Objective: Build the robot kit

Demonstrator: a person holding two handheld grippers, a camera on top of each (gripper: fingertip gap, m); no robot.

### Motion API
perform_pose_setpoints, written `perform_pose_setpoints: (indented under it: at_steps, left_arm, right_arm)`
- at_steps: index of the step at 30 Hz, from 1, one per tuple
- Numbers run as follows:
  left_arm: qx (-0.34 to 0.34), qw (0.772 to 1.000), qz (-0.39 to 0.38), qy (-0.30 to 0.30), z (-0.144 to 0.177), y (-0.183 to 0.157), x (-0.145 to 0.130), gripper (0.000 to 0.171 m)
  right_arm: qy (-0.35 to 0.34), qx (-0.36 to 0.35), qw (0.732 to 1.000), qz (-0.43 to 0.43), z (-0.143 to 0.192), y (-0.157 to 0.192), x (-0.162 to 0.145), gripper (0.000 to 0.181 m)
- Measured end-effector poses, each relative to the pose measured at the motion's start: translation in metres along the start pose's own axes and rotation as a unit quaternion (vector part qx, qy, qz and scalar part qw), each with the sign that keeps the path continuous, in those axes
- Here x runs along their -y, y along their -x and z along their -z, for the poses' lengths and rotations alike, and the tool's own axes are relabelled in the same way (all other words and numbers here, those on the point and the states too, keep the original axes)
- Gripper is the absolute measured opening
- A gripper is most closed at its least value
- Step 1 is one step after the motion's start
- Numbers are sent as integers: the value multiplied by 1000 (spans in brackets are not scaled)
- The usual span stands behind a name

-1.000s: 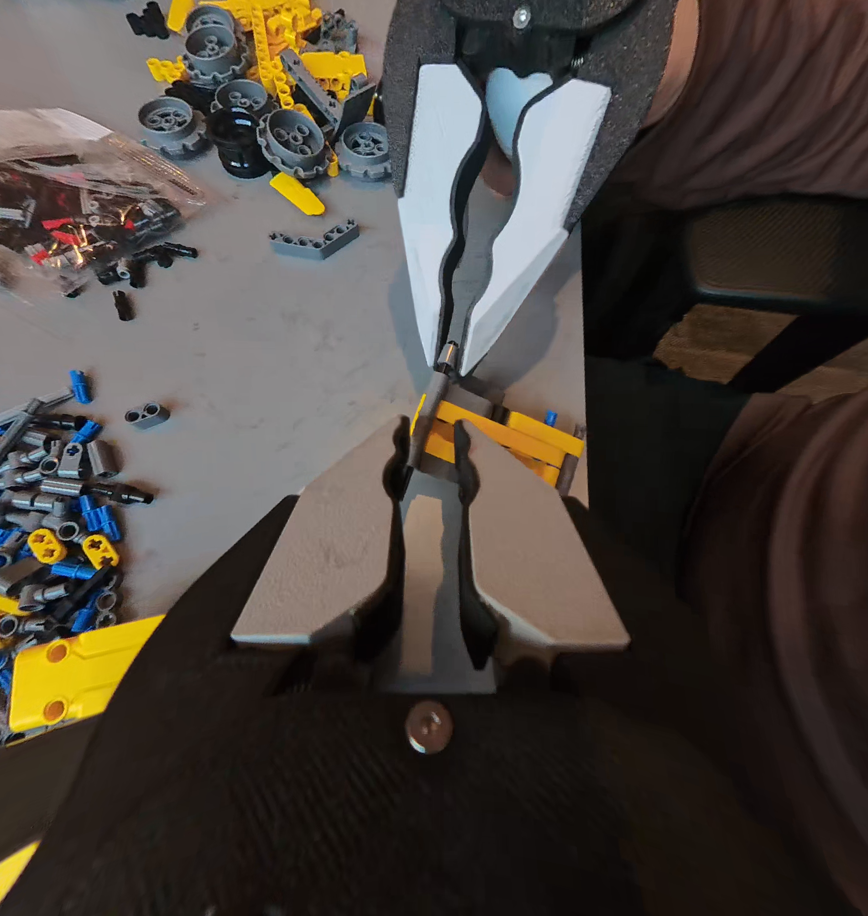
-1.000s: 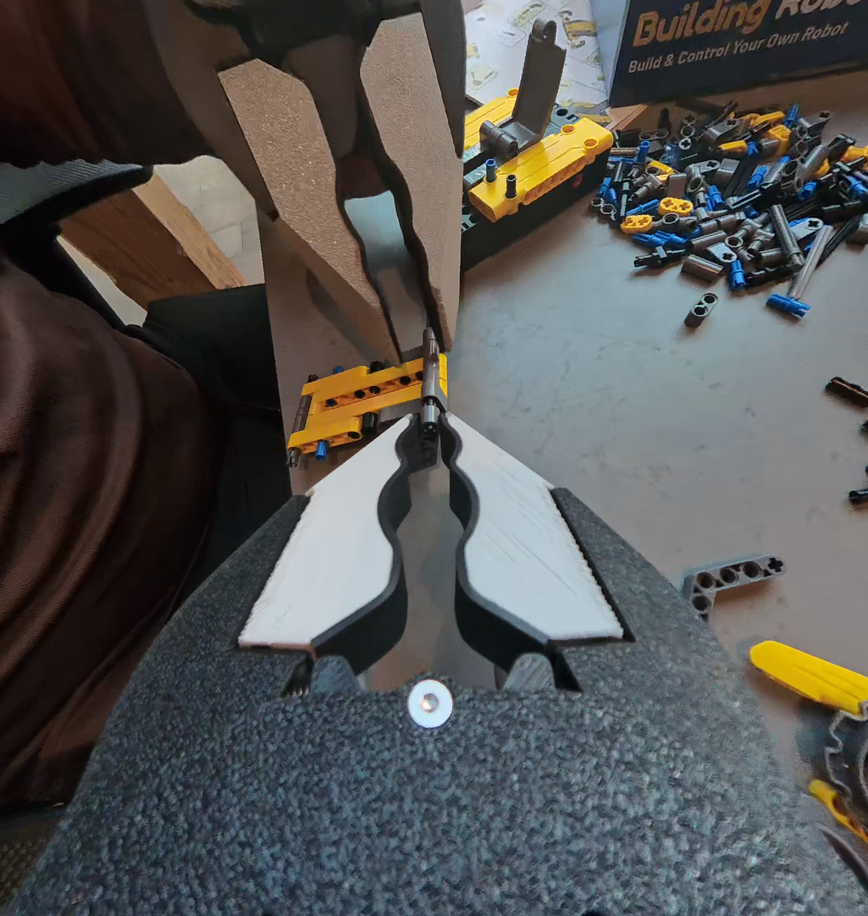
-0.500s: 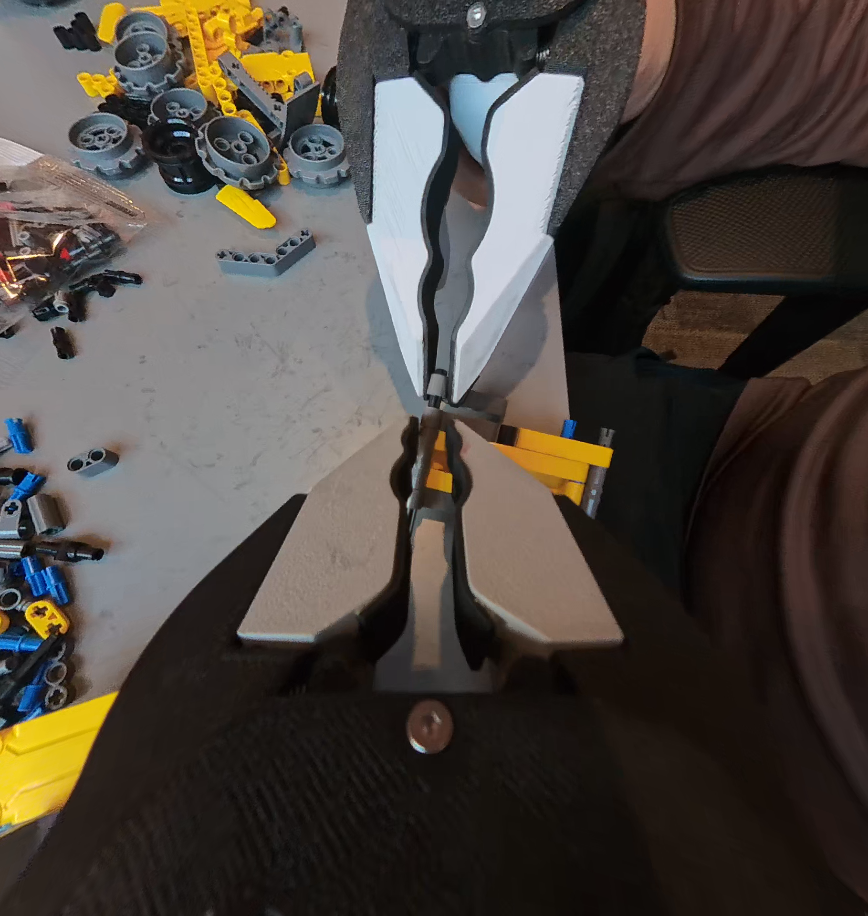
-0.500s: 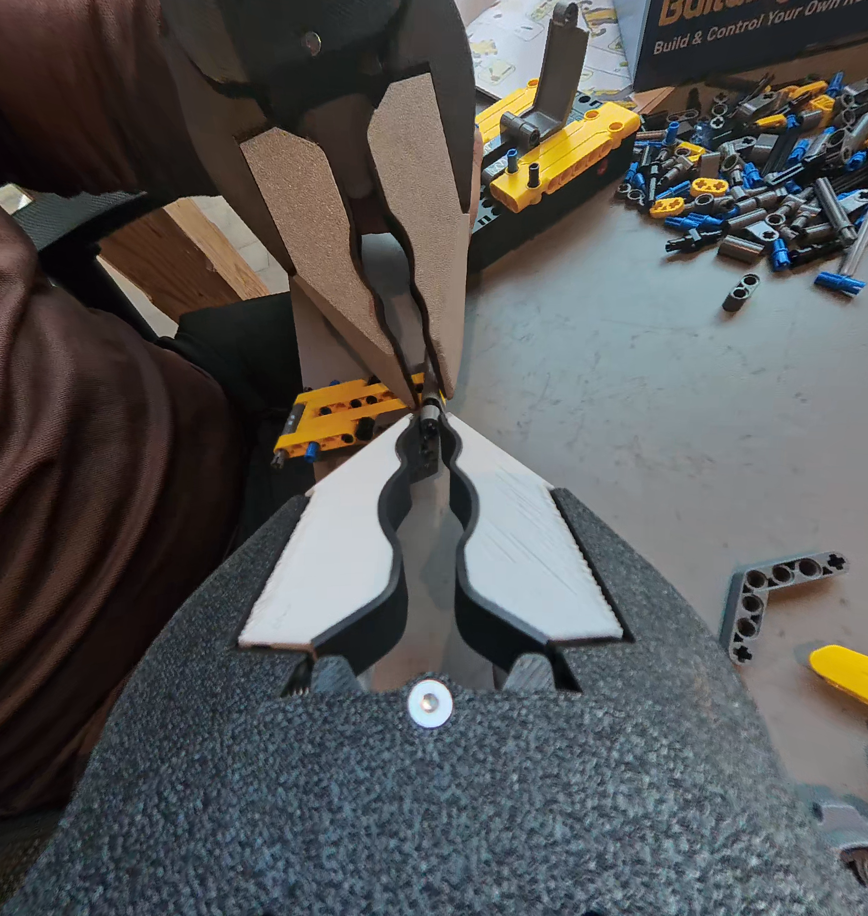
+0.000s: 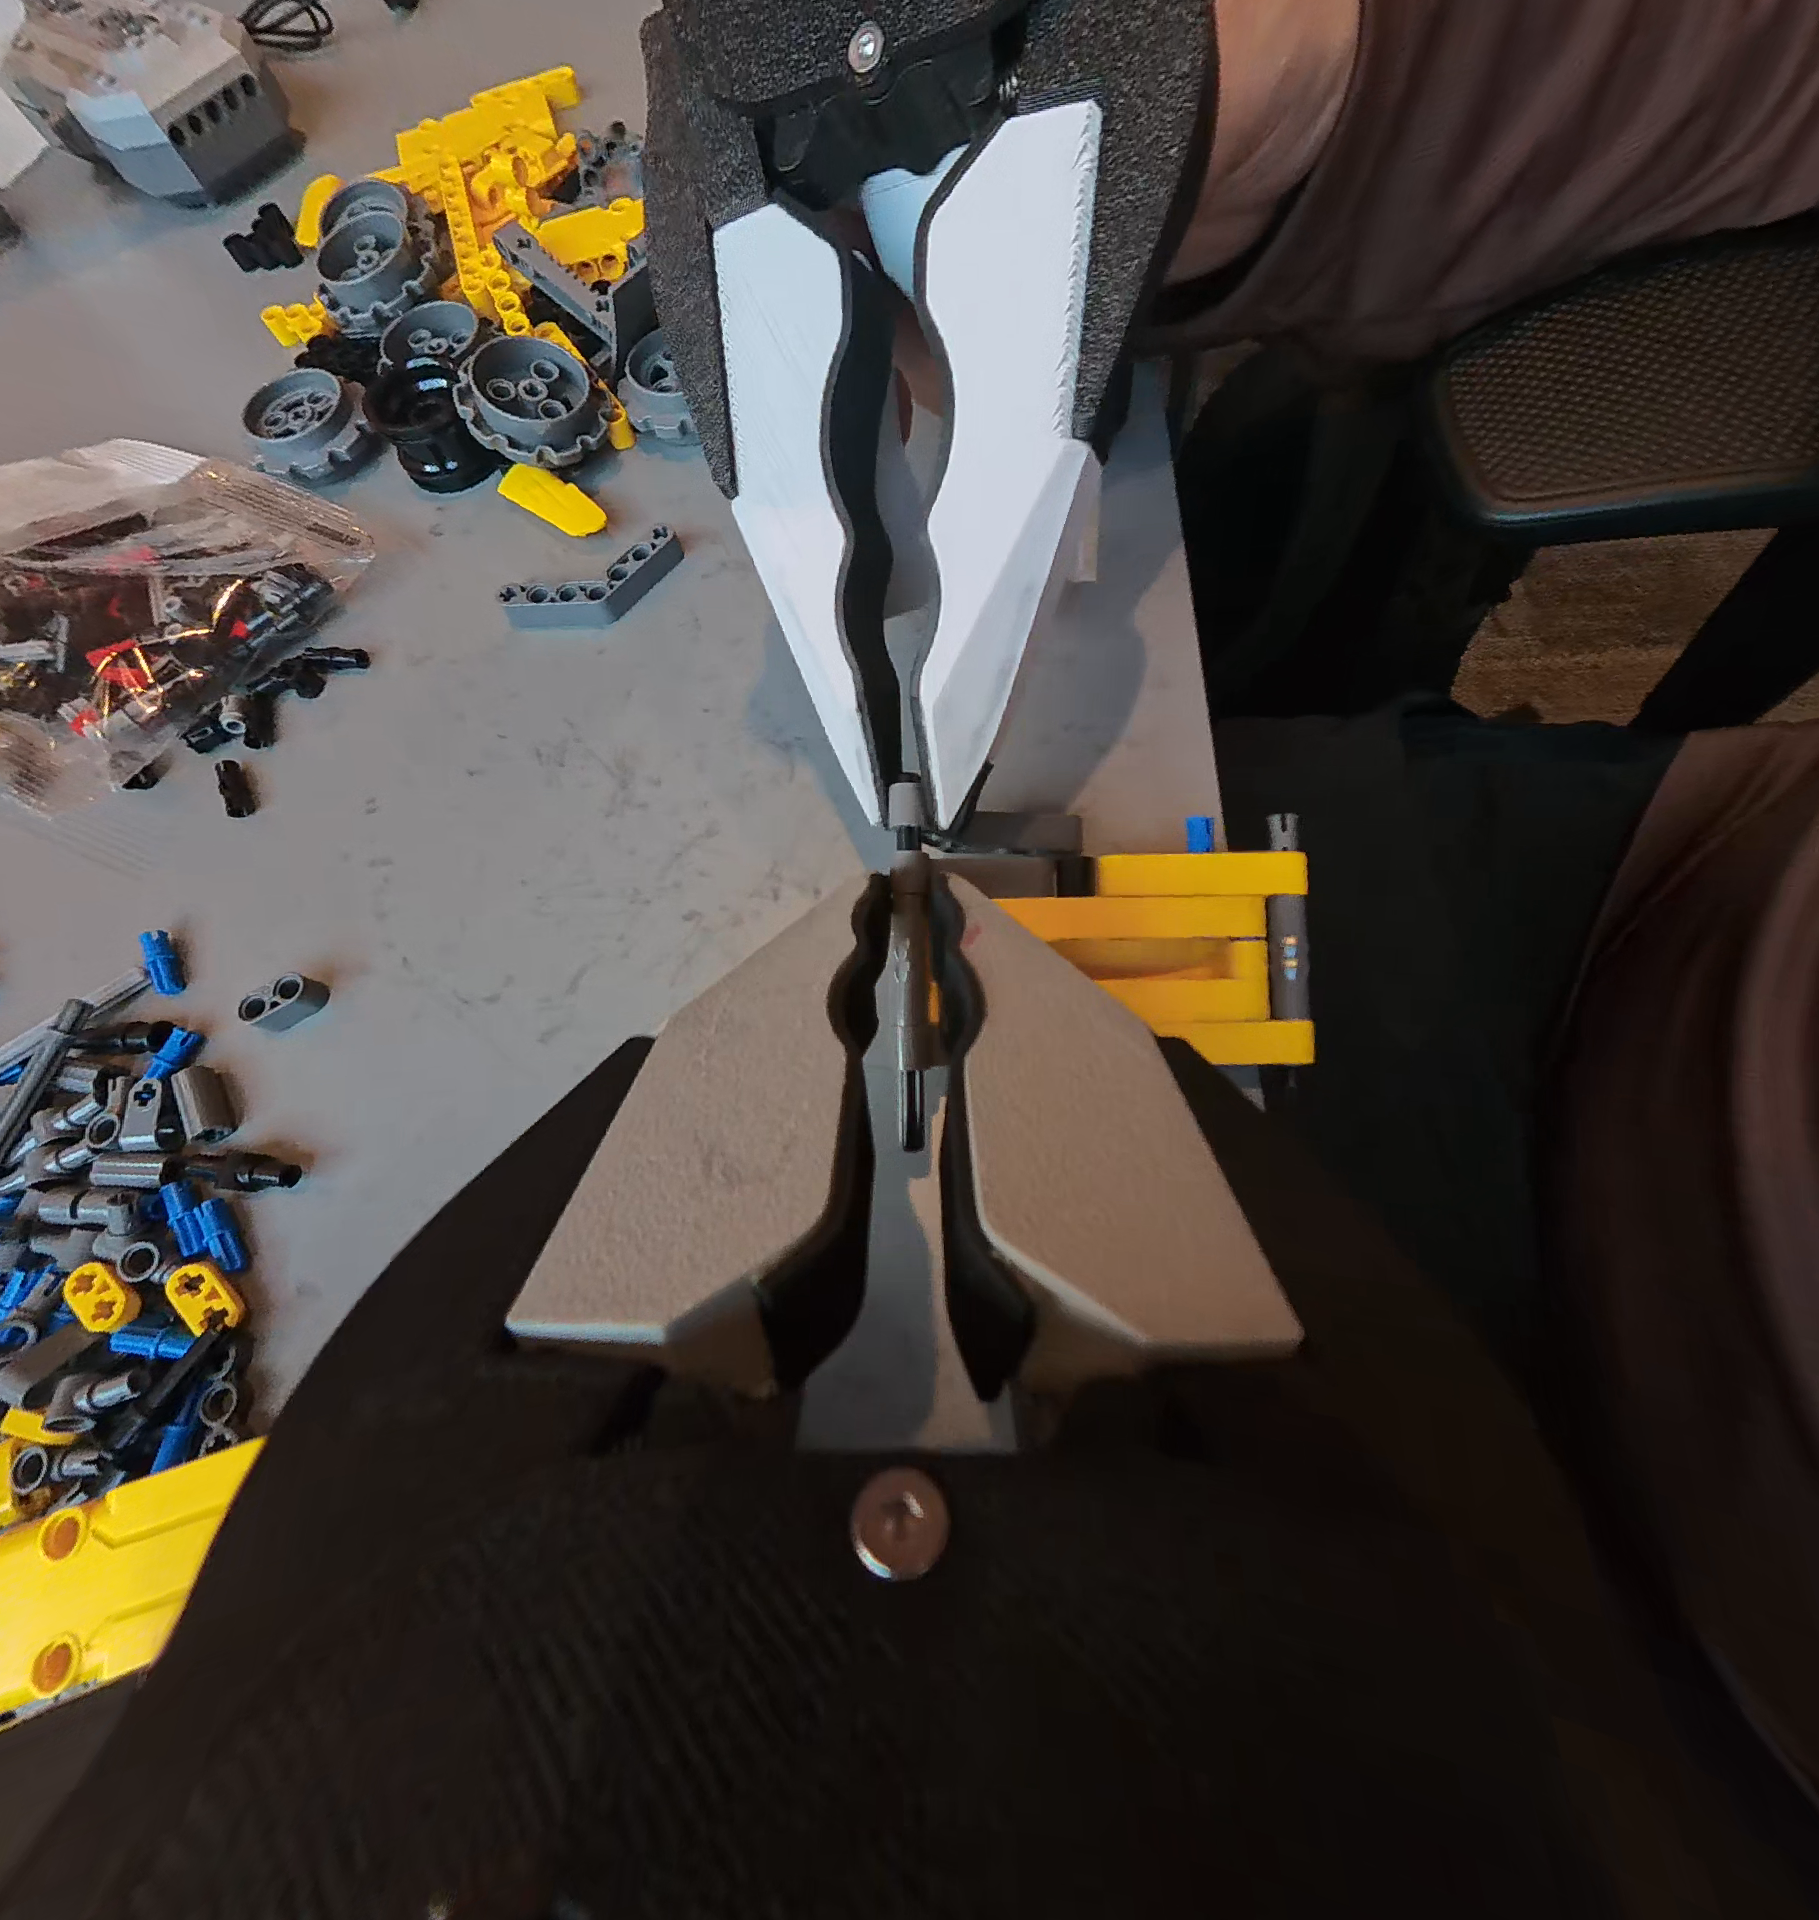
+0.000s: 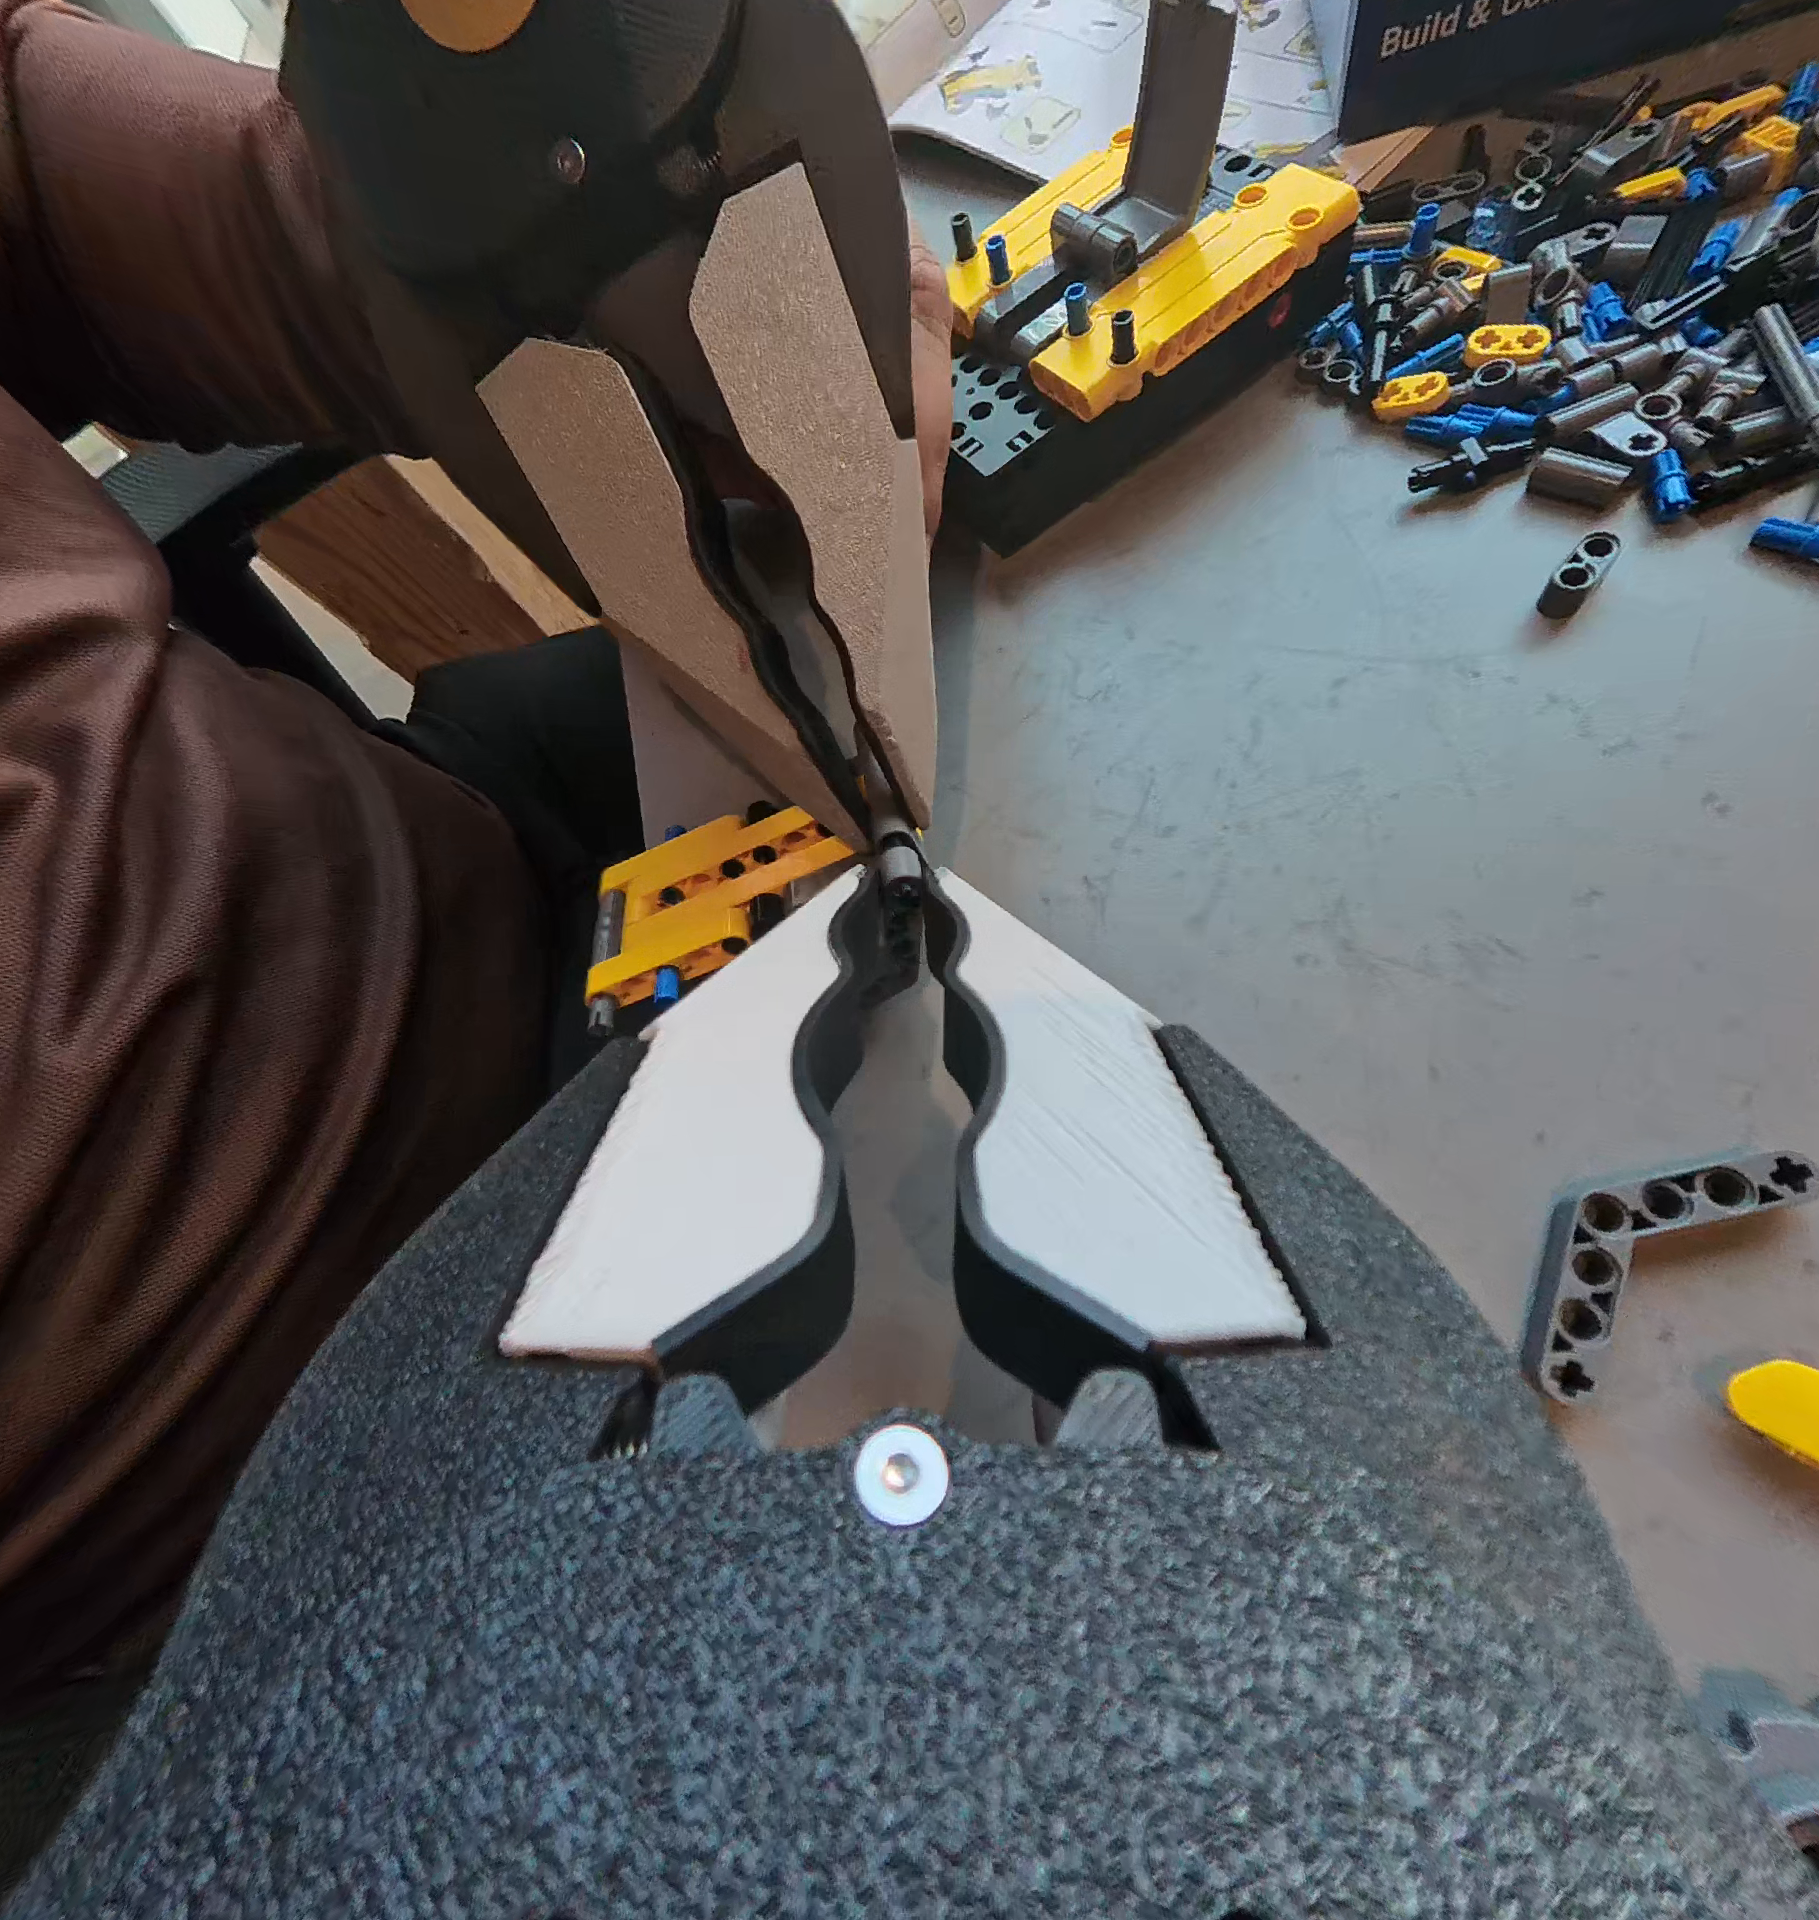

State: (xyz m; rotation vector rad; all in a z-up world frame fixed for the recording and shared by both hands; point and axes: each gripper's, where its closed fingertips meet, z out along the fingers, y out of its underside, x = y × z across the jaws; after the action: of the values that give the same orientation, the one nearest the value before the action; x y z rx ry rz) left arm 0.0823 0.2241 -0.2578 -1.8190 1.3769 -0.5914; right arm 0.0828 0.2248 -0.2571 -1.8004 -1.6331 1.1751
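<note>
Two grippers are meeting tip to tip, the left gripper squeezing a grey rod lying along its fingers, the right gripper pinching a small grey sleeve on the rod's far end.

Matt, scuffed grey tabletop; glossy plastic bricks — crinkled clear plastic bag, coarse-grained black gripper shell.

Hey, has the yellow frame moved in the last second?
Yes. The yellow frame has shifted toward the person: its outer end now overhangs the edge of the grey table, where a second ago it stopped at that edge.
</note>
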Motion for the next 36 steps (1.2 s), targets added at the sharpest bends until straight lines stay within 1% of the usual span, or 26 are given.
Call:
perform_pose_setpoints:
  at_steps: [2,5,11,15,18,20,22,26,29,32,34,36]
  left_arm:
    - [3,1000,7,-3,-2,0,-3,3]
    - [0,1000,-3,10,-3,-2,-7,3]
    - [-14,1000,16,14,-3,-1,-9,3]
    - [-16,1000,12,19,-3,-1,-11,3]
    - [-13,1000,3,21,-4,-1,-12,4]
    - [-4,1000,-10,26,-6,0,-13,4]
    - [-4,1000,-9,23,-6,0,-12,3]
    - [-3,1000,-16,21,-5,-1,-11,3]
    - [-3,1000,-20,18,-5,-2,-11,3]
    - [-1,1000,-26,15,-4,-3,-10,3]
    - [-1,1000,-27,14,-4,-3,-10,3]
    - [-1,1000,-27,15,-4,-3,-10,4]
  right_arm:
    - [14,4,1000,-2,-3,-2,-3,7]
    - [32,31,999,-13,-7,0,-5,7]
    - [46,60,997,-4,-11,-2,-4,6]
    - [56,68,996,9,-14,-2,-4,8]
    - [66,87,994,-31,-14,-4,-6,10]
    - [65,103,991,-56,-10,-6,-7,10]
    - [51,114,990,-70,-6,-8,-4,5]
    - [56,125,989,-61,-5,-7,-4,4]
    - [60,140,986,-71,-5,-5,-5,5]
    - [65,139,986,-70,-3,-7,-8,10]
    - [64,144,985,-70,-3,-5,-8,5]
    - [64,142,986,-62,-3,-4,-7,4]
